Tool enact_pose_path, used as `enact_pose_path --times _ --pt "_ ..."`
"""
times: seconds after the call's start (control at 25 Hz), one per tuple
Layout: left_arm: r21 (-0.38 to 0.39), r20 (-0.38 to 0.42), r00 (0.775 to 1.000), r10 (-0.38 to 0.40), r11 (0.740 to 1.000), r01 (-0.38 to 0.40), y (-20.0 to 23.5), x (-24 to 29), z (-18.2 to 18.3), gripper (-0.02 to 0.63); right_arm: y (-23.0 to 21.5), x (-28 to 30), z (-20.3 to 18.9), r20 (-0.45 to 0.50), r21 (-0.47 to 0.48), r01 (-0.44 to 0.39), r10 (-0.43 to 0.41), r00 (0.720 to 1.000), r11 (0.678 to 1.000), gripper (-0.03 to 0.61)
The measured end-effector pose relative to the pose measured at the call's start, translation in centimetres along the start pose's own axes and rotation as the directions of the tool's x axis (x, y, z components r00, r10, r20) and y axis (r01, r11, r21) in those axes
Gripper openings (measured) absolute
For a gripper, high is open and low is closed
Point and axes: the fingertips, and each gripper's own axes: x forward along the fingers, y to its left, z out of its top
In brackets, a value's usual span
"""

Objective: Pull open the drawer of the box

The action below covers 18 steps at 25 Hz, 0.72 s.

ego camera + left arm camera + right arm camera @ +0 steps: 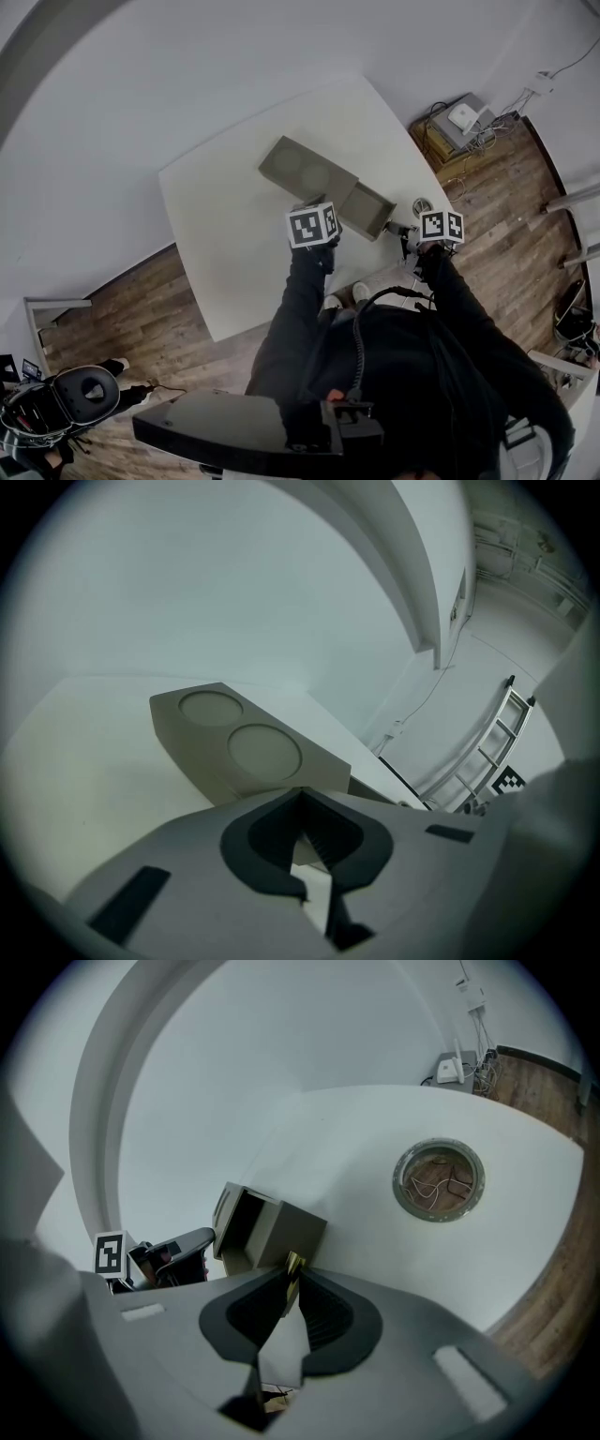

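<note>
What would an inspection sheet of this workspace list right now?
Surface: white table, mostly bare.
Job's things: grey box; its drawer stands pulled out, with a brass knob on its front.
Clutter: nothing seen.
Grippers: right hand-held gripper shut on the brass knob; left hand-held gripper shut, empty, beside the grey box.
Cables: wires under the table's grommet hole; more by a white device in the corner.
Surroundings: wooden floor, white walls.

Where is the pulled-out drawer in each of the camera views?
Head view: the drawer sits open at centre, lower right of the box.
Left gripper view: not clearly in it; only the box shows.
Right gripper view: the drawer is left of centre, just above the jaws.
Shared landmark: the white table.
</note>
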Motion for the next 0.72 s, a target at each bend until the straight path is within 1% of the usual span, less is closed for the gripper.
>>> enact_pose_path --times 0.16,0.32,0.52,0.72 --pt "0.005 -0.004 1.000 0.002 1.000 -0.002 0.12 0.21 0.19 -0.005 -0.18 -0.07 0.15 -0.001 0.003 0.004 -0.004 1.000 1.000 0.041" --pt "0.034 -0.007 1.000 0.005 0.999 -0.005 0.25 0.23 0.21 -0.003 -0.31 -0.22 -0.03 0.003 0.005 0.011 -0.011 1.000 1.000 0.040" --pt "0.017 -0.001 1.000 0.004 1.000 -0.004 0.47 0.26 0.17 -0.003 -0.52 -0.16 -0.08 0.005 0.002 0.016 -0.016 1.000 1.000 0.040" --pt "0.021 -0.002 1.000 0.009 1.000 -0.009 0.48 0.19 0.23 -0.005 -0.54 -0.35 -0.20 -0.002 0.005 0.020 -0.020 1.000 1.000 0.040"
